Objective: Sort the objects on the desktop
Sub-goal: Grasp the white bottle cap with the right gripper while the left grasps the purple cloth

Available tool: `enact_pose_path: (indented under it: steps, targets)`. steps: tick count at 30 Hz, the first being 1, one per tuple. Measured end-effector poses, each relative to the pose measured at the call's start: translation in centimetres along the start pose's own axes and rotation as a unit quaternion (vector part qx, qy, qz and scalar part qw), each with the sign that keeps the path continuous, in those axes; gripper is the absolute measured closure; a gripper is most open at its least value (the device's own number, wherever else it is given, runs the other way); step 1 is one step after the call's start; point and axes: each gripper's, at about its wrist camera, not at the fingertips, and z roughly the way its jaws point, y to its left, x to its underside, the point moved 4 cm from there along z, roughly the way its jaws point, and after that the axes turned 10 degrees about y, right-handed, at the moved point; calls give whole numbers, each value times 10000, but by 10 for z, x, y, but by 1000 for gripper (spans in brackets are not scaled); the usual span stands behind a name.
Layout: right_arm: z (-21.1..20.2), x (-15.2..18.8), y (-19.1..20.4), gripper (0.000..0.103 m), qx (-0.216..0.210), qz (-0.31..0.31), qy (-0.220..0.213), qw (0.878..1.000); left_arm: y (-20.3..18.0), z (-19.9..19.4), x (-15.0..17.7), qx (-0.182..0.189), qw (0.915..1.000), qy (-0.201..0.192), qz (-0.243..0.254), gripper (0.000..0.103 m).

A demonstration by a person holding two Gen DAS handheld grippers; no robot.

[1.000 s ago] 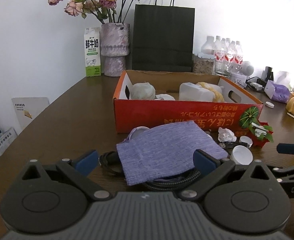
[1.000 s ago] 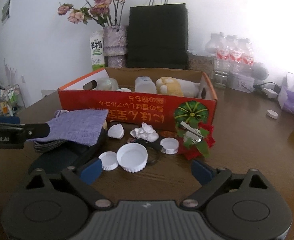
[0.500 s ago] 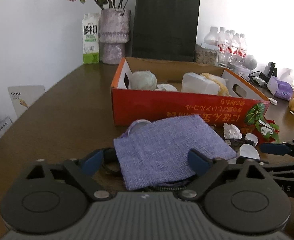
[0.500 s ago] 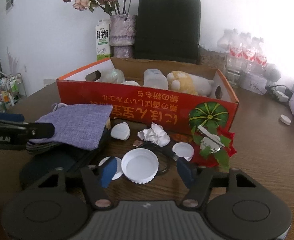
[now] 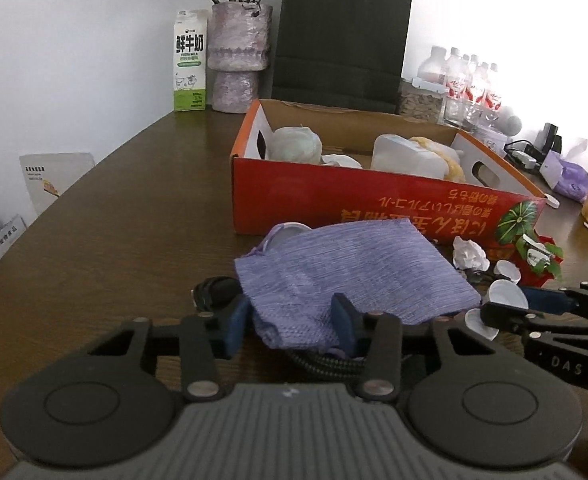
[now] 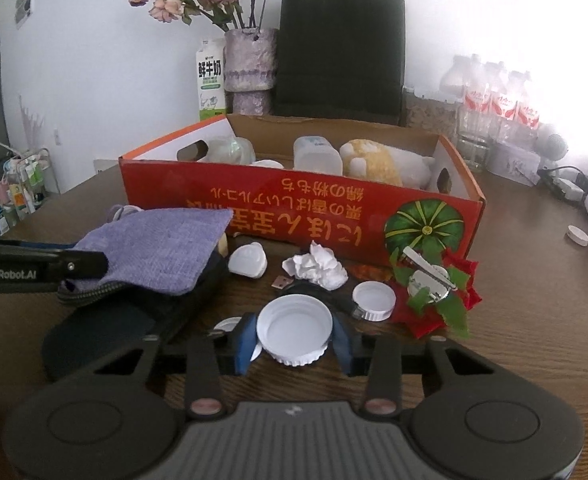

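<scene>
A purple cloth pouch (image 5: 354, 276) lies in front of the red cardboard box (image 5: 374, 208), on top of a black zip case (image 6: 106, 328). My left gripper (image 5: 290, 320) is closing, and its blue pads pinch the pouch's near corner, which bunches up between them. In the right wrist view a large white bottle cap (image 6: 294, 326) lies open side up on the wooden table. My right gripper (image 6: 294, 340) is closing on it, with a pad against each side of the rim.
Around the cap lie a crumpled tissue (image 6: 316, 268), a smaller white cap (image 6: 374, 300), a white lid (image 6: 248, 262) and a red-green decoration with a metal clip (image 6: 434, 292). The box holds containers and a plush toy. Behind it stand a milk carton (image 5: 190, 68), vase, black paper bag and water bottles.
Both grippers' jaws have narrowed from wide open. The left now pinches the pouch's corner. The right has come in around the large white cap.
</scene>
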Motion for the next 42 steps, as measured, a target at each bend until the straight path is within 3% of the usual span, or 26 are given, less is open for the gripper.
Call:
enact_pose_path:
  steps: [6, 15, 34, 42]
  targets:
    - [-4, 1, 0, 64, 22, 31, -29, 10000, -4, -5, 3, -127, 9998, -96, 110, 78]
    - [-13, 4, -3, 64, 54, 75, -113, 9999, -7, -21, 3, -215, 9989, -380, 179, 81]
    - [-34, 2, -2, 64, 32, 71, -396, 9992, -14, -48, -6, 119, 9965, -774, 302, 93]
    - [-36, -2, -4, 64, 15, 134, -422, 9990, -17, -52, -9, 222, 9957, -849, 312, 93]
